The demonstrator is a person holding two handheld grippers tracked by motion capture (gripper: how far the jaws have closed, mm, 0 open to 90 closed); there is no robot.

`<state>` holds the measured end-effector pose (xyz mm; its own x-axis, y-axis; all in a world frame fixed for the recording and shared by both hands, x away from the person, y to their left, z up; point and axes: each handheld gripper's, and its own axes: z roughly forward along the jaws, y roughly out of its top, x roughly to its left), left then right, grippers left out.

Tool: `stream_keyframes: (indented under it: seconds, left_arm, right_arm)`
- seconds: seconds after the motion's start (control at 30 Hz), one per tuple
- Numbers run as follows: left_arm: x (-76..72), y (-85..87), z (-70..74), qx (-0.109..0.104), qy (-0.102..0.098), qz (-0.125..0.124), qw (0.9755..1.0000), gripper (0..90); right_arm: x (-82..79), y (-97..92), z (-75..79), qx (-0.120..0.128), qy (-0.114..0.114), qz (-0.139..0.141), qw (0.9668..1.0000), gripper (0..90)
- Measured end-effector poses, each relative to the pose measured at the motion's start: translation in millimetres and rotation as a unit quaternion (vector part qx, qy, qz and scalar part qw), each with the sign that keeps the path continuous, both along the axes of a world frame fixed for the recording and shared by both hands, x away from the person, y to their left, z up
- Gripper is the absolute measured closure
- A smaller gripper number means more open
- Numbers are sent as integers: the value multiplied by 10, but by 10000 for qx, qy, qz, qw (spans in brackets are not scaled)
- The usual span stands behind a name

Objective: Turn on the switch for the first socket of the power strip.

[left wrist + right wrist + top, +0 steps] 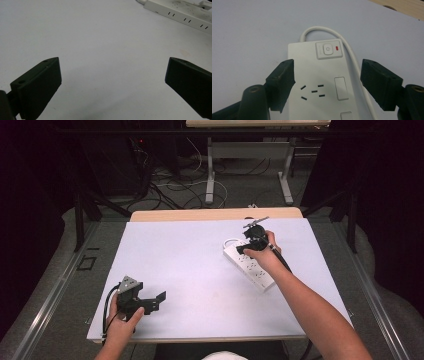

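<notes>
A white power strip lies at an angle on the right half of the white tabletop. My right gripper hovers over its far end, pointing down. In the right gripper view the strip lies between the open jaws of the right gripper, and the pads stand clear of its sides. Its power button and a red light show ahead, with the white cable curving round. My left gripper rests near the front left corner, and its jaws are open wide over bare tabletop.
The strip's row of sockets shows at the top right of the left gripper view. A wooden table edge runs behind the white top. Beyond it, loose cables and the legs of another table stand on the floor.
</notes>
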<state>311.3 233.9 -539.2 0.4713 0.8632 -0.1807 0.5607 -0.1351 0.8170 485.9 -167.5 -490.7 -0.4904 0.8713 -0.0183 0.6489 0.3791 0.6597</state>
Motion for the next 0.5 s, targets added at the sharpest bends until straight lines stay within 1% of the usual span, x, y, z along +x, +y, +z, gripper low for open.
stream_keyframes:
  seconds: [0.03, 0.07, 0.13, 0.23, 0.27, 0.33, 0.37, 0.43, 0.5]
  left_arm:
    - [-1, 2, 5, 20, 23, -23, 10000, 4]
    - [-2, -6, 2, 3, -2, 7, 10000, 4]
    - [-3, -13, 0, -25, 5, 3, 10000, 4]
    - [-3, -11, 2, -23, 1, 5, 10000, 4]
    - [-4, -11, 3, -17, 2, 13, 10000, 4]
    - [-3, -12, 3, -21, 2, 16, 10000, 4]
    - [-2, -13, 2, -32, -2, 10, 10000, 4]
    - [-4, -16, 7, -25, 30, -10, 10000, 4]
    - [-7, -17, 5, -12, 36, -22, 10000, 4]
  right_arm:
    - [-15, 13, 5, 25, -17, -47, 10000, 255]
    - [-26, 15, 9, 30, -16, -40, 10000, 249]
    - [-49, 24, 21, 61, 18, 27, 10000, 229]
    - [-90, 56, 40, 15, -58, 95, 9999, 177]
    - [-105, 71, 45, 76, -41, 89, 9999, 161]
    - [-138, 85, 57, 19, -45, 169, 9998, 146]
    - [-156, 94, 62, -59, -57, 229, 9997, 137]
    - [-188, 115, 69, -135, -103, 284, 9995, 70]
    - [-216, 132, 74, -118, -94, 351, 9993, 1]
